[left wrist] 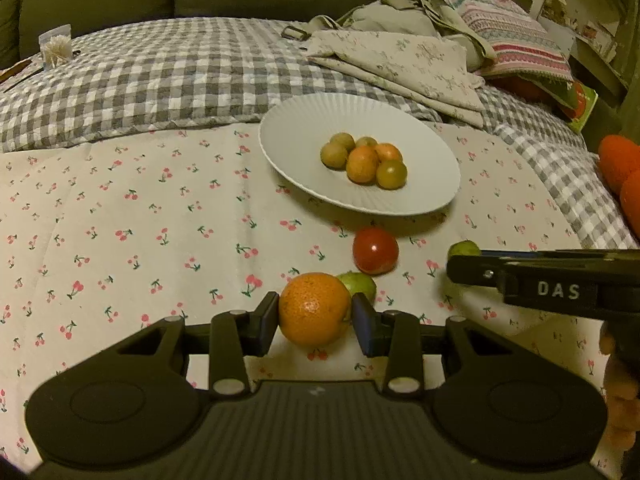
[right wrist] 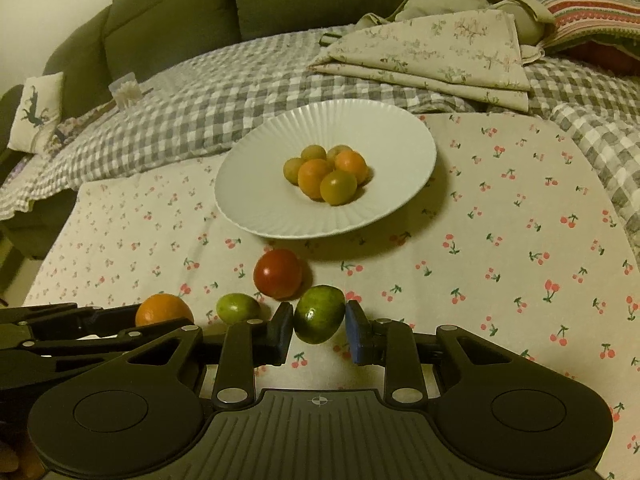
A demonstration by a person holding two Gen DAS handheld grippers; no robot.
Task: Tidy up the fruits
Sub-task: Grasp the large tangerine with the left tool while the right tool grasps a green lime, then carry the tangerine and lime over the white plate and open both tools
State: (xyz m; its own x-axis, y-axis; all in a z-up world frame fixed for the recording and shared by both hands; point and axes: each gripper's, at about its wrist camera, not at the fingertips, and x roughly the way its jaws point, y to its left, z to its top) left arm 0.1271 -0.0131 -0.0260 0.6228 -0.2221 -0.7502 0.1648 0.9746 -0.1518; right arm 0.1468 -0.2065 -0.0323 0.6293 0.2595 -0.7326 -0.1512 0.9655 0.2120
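Both claws bracket fruit on the cherry-print cloth point(right wrist: 500, 208): left gripper point(left wrist: 314, 318) pinching an orange point(left wrist: 314, 308), right gripper point(right wrist: 319, 326) flanking a green fruit point(right wrist: 319, 314), grip uncertain; the white plate point(right wrist: 256, 184) lies straight ahead

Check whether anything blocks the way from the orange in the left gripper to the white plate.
The round red tomato lies on the cherry-print cloth between the round orange fruit in the left gripper and the white ribbed plate. A small green fruit sits just behind the orange. Lifted over them, nothing else visible blocks.
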